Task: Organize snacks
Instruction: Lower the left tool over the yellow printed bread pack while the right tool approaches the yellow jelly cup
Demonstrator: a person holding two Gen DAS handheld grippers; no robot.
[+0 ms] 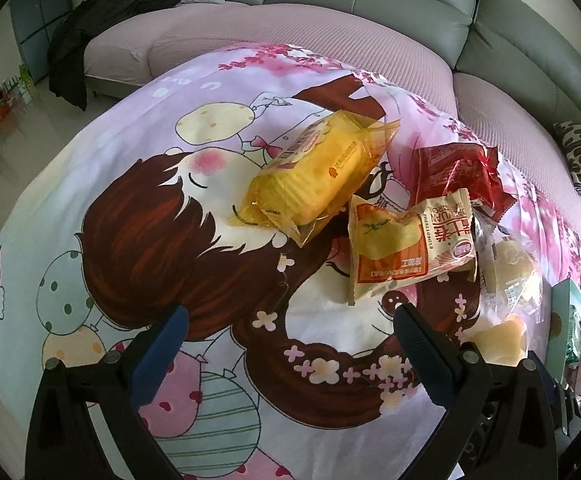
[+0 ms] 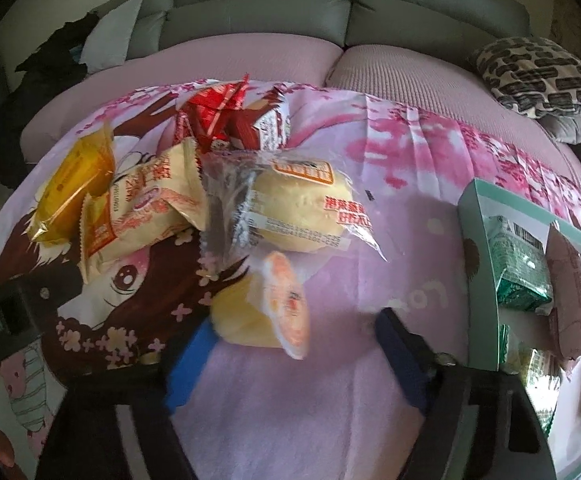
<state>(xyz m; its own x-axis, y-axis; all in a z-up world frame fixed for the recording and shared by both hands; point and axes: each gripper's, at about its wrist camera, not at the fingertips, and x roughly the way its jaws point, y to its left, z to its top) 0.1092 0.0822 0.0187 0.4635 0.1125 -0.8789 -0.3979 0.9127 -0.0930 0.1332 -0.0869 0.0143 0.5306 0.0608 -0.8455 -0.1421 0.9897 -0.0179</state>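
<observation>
Right wrist view: your right tongs (image 2: 290, 344) part-way closed around yellow jelly cup (image 2: 258, 308), left pad touching it, other pad apart; no grip yet. Cup lies on its side on cartoon cloth (image 2: 370, 240), nearest teal box (image 2: 486, 276), probably why you chose it first. Box holds sorted packets, barely visible in left view. Left tongs (image 1: 290, 344) wide, empty, hovering clear of snack pile (image 1: 370, 208).

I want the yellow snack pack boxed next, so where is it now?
In the left wrist view the yellow snack pack lies centre on the cartoon bedsheet, its lower edge overlapping the cream packet, left of the red packets.
</observation>
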